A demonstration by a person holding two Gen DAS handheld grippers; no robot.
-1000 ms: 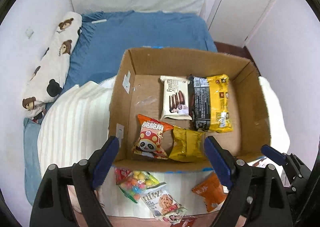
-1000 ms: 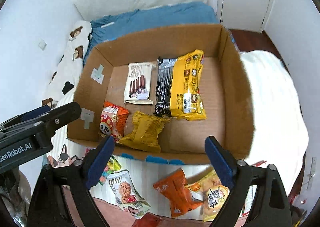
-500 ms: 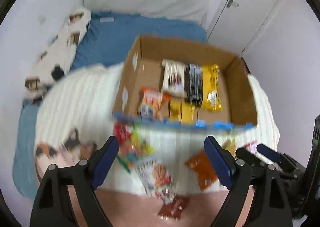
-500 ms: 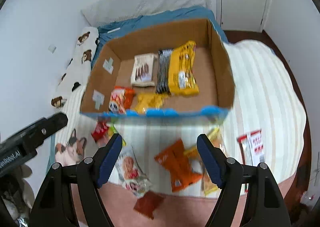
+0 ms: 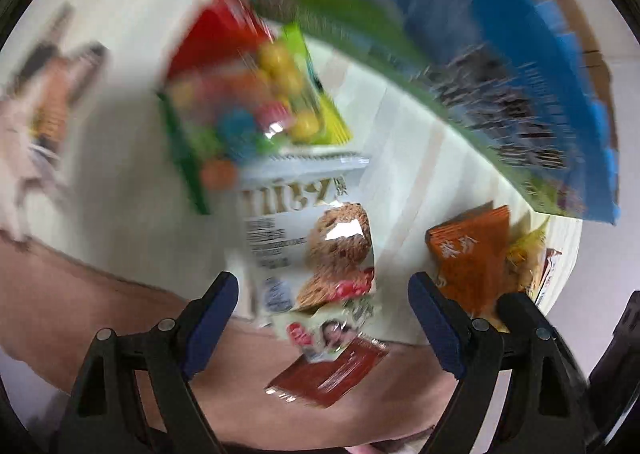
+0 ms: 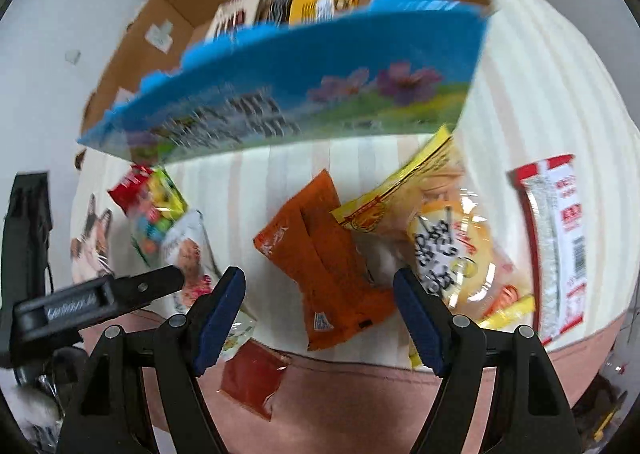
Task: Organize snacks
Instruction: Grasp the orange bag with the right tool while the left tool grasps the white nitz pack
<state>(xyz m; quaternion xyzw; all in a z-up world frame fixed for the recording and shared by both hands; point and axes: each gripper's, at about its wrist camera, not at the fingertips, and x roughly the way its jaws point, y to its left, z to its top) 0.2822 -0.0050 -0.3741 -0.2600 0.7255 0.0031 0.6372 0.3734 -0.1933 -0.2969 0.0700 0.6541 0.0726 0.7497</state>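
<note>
Striped cream bedding (image 6: pixel 532 66) carries the loose snacks in front of a cardboard box (image 6: pixel 132 54) whose near wall is printed blue and green. Farthest left lies a candy bag (image 6: pixel 154 210) with coloured balls, its long axis running toward the box. Next comes the white cookie packet (image 5: pixel 308 238), lengthwise toward the camera, lying between the spread fingers of the left gripper (image 5: pixel 324 318), which touch nothing. Below it a small dark red sachet (image 5: pixel 328 372) rests on the pink edge of the bed. The orange packet (image 6: pixel 324 266) lies tilted, its long axis slanting from upper left to lower right, between the fingers of the right gripper (image 6: pixel 320 318), which stand apart and clear of it. Right of that sit a yellow bag (image 6: pixel 444 222) and a red-and-white packet (image 6: pixel 556 246), upright in the view. A second ago both cameras looked into the box from higher up; now both sit low over the loose snacks, and the right fingers have narrowed.
</note>
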